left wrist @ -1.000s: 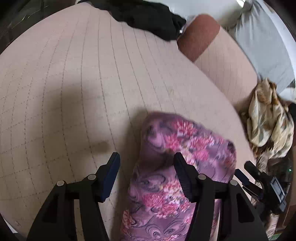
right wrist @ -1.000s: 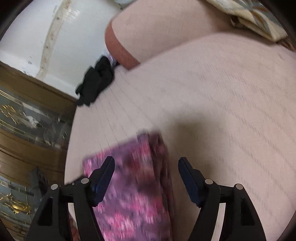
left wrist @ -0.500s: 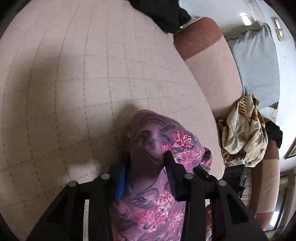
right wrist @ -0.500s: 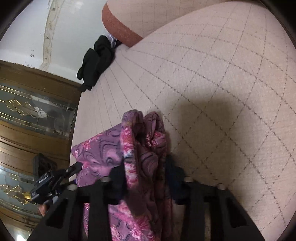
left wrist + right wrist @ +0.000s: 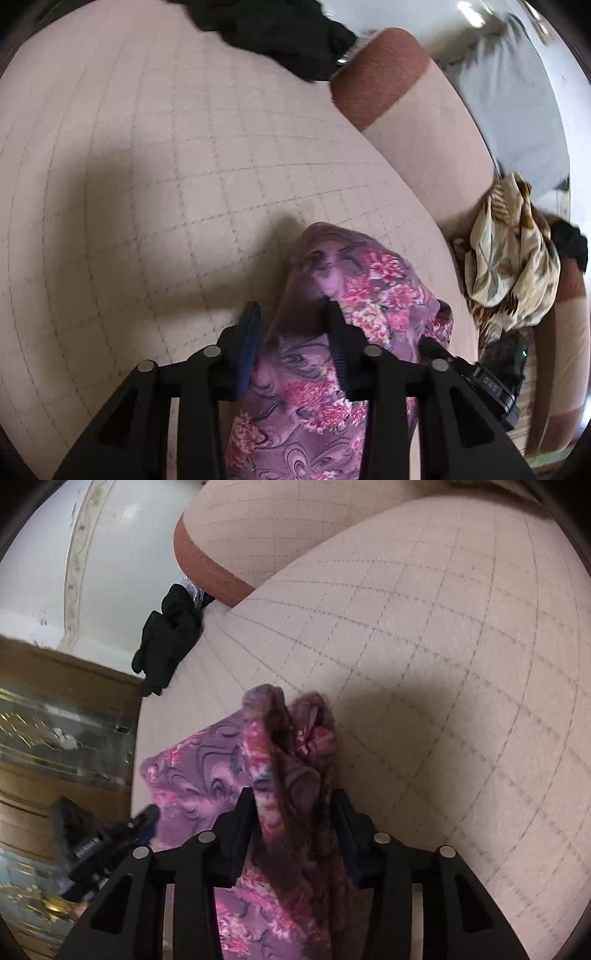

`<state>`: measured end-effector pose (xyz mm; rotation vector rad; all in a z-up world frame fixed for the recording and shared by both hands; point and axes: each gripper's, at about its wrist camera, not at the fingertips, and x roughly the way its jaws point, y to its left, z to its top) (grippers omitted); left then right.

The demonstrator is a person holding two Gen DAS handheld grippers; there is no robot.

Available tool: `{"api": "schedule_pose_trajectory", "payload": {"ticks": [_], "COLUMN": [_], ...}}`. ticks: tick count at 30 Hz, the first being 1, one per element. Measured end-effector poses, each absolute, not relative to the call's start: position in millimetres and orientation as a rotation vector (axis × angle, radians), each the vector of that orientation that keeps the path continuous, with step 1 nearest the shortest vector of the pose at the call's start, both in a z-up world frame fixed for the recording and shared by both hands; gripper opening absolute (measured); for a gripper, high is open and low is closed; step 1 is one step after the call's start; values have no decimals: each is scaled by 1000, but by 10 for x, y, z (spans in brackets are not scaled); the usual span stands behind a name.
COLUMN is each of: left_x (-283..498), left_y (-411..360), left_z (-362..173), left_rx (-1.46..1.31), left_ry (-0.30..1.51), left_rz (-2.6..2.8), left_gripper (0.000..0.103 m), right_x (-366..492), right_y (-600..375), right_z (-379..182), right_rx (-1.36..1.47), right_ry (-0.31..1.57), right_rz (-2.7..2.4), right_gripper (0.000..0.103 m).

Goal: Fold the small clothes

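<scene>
Now that both spread grippers have been pinched onto the purple floral garment (image 5: 362,295), its near edge can be lifted for folding by the left gripper (image 5: 291,317) and right gripper (image 5: 291,805).

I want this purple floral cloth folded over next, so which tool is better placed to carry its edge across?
Probably either: the left tool and right tool each pinch the purple floral cloth, lifted above the sofa seat.

Purple floral garment (image 5: 354,295): soft printed cloth, matt, creased. Sofa seat (image 5: 147,184): beige matt upholstery with a stitched grid, slightly napped. Armrest end (image 5: 376,77): rust-brown rough-textured fabric. Left tool (image 5: 291,332): matt black plastic with round metal fasteners. Cabinet (image 5: 55,716): brown wood with glossy glass panels. Black garment (image 5: 166,635): matt cloth.
</scene>
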<state>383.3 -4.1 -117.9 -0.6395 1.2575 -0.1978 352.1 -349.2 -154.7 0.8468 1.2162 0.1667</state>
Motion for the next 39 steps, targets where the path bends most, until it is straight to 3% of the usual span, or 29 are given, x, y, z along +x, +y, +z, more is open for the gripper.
{"api": "schedule_pose_trajectory", "payload": {"ticks": [4,10,13,18,20,22,24,26,28,29,35,39], "left_x": [3643,2942,2571,2113,2041,1979,1924,1890,1887,1895,1834,1834], "left_y": [21,-4,3,101,114,158,186,185,185,170,253,138], "left_z": [-1135,-936,-921,-1070,-1039,-1069,-1114,-1105,-1122,-1118,-1039,-1101], "left_rx": [-602,-424,-402,-457,-458,-491,-517,-522,-525,-513,-566,-471], "left_ry": [1275,1288,1306,1362,1340,1336,1334,1329,1332,1332,1287,1300], "left_rz": [-152,-174,-199,-210,-210,-215,-217,-234,-237,-236,-233,-190], "left_gripper": [48,59,60,59,56,44,37,31,16,14,11,18], "right_x": [3226,2416,1975,1497,1481,1472,1487,1482,1493,1497,1409,1409], "right_y": [-3559,-3434,-3250,-3125,-3059,-3048,-3057,-3069,-3073,-3081,-3215,-3166], "right_z": [-1052,-995,-1082,-1184,-1266,-1297,-1320,-1352,-1379,-1392,-1275,-1393], "right_rx": [835,852,817,757,746,729,747,784,804,792,836,806], "right_ry": [1122,1171,1237,1309,1342,1342,1333,1326,1323,1330,1275,1323], "right_rz": [182,203,178,122,133,130,133,135,142,148,175,152], "right_gripper": [63,65,62,45,40,39,30,30,27,13,9,11]}}
